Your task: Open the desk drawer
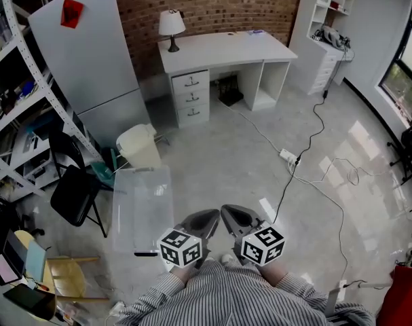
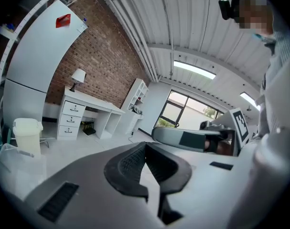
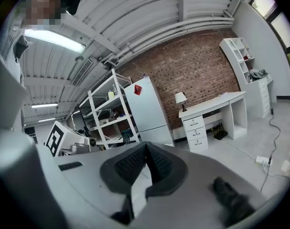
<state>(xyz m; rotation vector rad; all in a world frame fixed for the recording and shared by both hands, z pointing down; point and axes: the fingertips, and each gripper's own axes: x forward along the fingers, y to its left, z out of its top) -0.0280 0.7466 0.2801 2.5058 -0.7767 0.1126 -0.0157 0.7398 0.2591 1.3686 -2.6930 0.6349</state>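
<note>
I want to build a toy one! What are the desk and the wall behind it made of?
The desk looks like white painted or laminated board: smooth, even, matte. The wall is bare reddish-brown brick; pale mortar lines show.

Left gripper (image 1: 204, 223) and right gripper (image 1: 234, 217) side by side, jaws closed, empty

Desk drawers (image 1: 191, 97): three, white, dark handles | stacked under left end of white tabletop (image 1: 226, 46) | all shut, fronts flush
</note>
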